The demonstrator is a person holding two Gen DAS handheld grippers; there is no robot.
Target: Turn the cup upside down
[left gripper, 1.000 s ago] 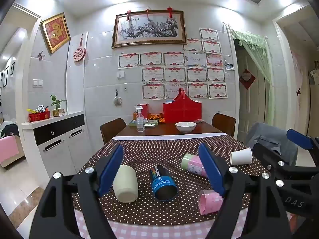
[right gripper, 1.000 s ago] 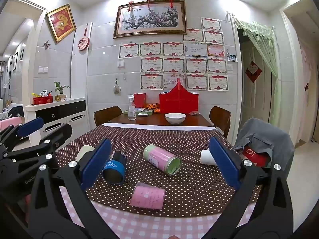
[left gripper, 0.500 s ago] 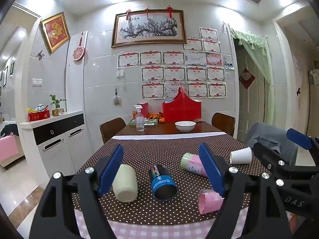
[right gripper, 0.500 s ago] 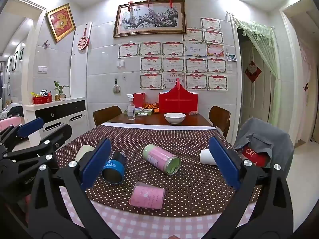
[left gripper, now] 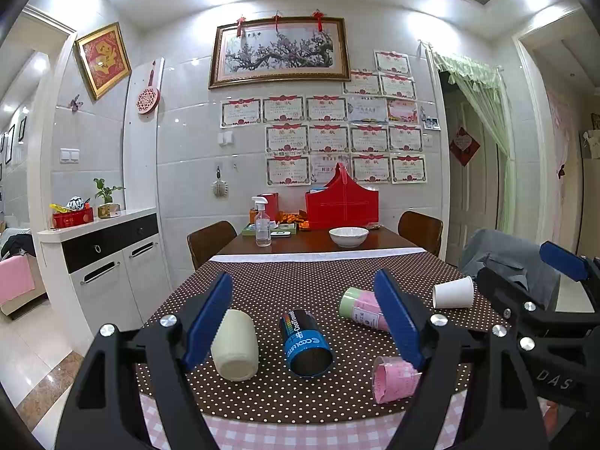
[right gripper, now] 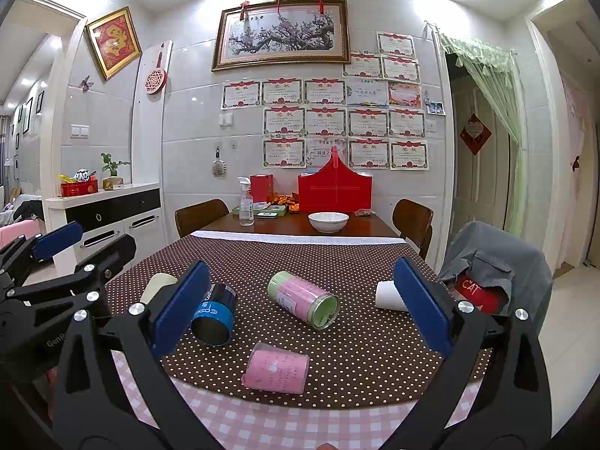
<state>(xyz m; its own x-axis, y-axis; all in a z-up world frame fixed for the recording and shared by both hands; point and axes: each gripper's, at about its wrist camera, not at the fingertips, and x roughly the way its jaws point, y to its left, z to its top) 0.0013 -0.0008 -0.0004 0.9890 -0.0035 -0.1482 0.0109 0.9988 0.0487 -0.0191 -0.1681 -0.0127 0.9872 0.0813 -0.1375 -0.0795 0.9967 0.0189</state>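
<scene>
Left wrist view: we hold the left gripper [left gripper: 303, 322] spread wide, empty, above the cream cup [left gripper: 234, 345] and blue cup [left gripper: 305, 345]; our right gripper [right gripper: 300, 303] likewise gapes, empty.

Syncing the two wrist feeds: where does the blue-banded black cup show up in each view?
Left wrist: the blue-banded black cup lies on its side at lower centre, between the left gripper fingers, open end toward the camera.
Right wrist: the same cup lies lower left, partly behind the right gripper's left finger.
Shared landmark: the white bowl at the table's far end.
</scene>
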